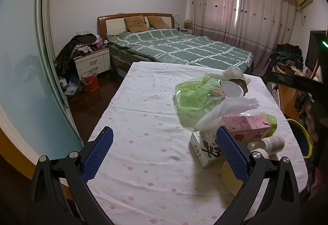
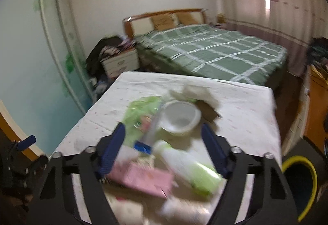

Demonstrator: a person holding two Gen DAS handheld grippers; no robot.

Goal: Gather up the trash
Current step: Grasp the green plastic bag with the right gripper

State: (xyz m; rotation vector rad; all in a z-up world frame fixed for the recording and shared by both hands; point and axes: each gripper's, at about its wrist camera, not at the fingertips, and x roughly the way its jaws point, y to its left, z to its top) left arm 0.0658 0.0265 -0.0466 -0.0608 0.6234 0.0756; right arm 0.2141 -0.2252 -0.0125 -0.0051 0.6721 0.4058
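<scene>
Trash is seen heaped at the right of the table (image 1: 133, 106): a green bag (image 1: 192, 97), a white bowl (image 1: 233, 89), a pink carton (image 1: 248, 126) and a bottle (image 2: 190, 165). The left gripper (image 1: 164, 155) is held spread and empty at lower centre. The right gripper (image 2: 164, 149) is also held apart, above the blurred pile, nothing clamped. A yellow-rimmed bin (image 2: 305, 165) is seen at lower right, a bed (image 1: 184, 46) beyond.
</scene>
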